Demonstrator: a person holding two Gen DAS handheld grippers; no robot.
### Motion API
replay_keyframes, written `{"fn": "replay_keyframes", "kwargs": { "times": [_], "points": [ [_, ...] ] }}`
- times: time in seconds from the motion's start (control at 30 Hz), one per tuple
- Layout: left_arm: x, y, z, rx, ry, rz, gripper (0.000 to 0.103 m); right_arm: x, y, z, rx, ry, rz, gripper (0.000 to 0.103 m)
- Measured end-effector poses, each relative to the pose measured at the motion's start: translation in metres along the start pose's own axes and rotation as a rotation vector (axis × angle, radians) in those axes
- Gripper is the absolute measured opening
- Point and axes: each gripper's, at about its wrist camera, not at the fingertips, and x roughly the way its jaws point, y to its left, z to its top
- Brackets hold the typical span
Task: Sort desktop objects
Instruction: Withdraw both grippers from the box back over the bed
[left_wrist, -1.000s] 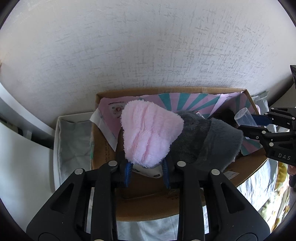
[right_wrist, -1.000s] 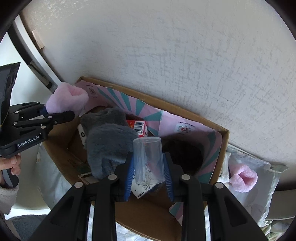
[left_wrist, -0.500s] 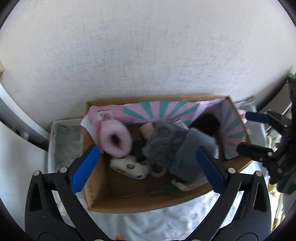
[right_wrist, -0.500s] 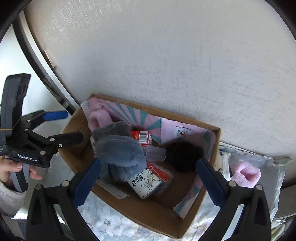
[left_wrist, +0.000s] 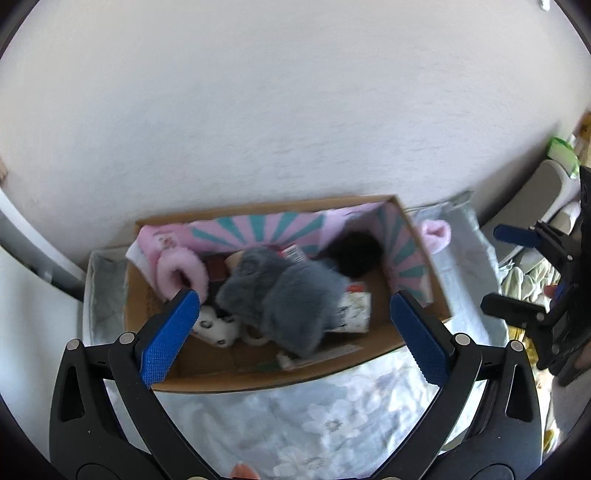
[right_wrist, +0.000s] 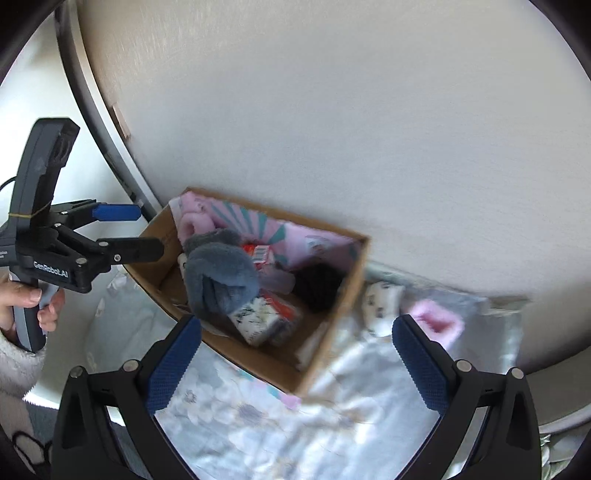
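Once gripped, pink slipper apparently boxed.

A pale floral cloth covers the surface below a textured white wall.

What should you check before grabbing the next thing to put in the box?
1. Left gripper jaws wide open, holding nothing: ok.
2. Right gripper jaws wide open, holding nothing: ok.
3. Pink slipper inside the cardboard box: ok.
4. Second pink slipper lying outside the box on the floral cloth: not ok, likely the next pick.
5. Room left in the box beside the grey slippers: cannot tell, it looks crowded.
6. The two grippers apart from each other: ok.
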Motion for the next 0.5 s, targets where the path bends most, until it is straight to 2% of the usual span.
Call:
{"fn": "replay_keyframes", "kwargs": {
  "times": [0.17,0.27,0.37,0.5],
  "points": [
    [-0.013,-0.044,0.003,0.031,-0.055,0.000,0.103,-0.030,-0.029,-0.013,0.004,-0.026,-0.089,0.103],
    [-0.020,-0.075,0.004,0.034,-0.091,-0.044,0.103,-0.043,-0.048,-0.025,0.001,-0.027,-0.123,0.103],
    [-0.022,-0.105,0.004,0.005,-0.114,-0.087,0.103,-0.055,-0.066,-0.037,-0.025,-0.022,-0.158,0.103],
    [-0.015,-0.146,0.000,-0.070,-0.121,-0.089,0.101,-0.066,-0.091,-0.049,-0.067,-0.014,-0.184,0.103]
  ]
}}
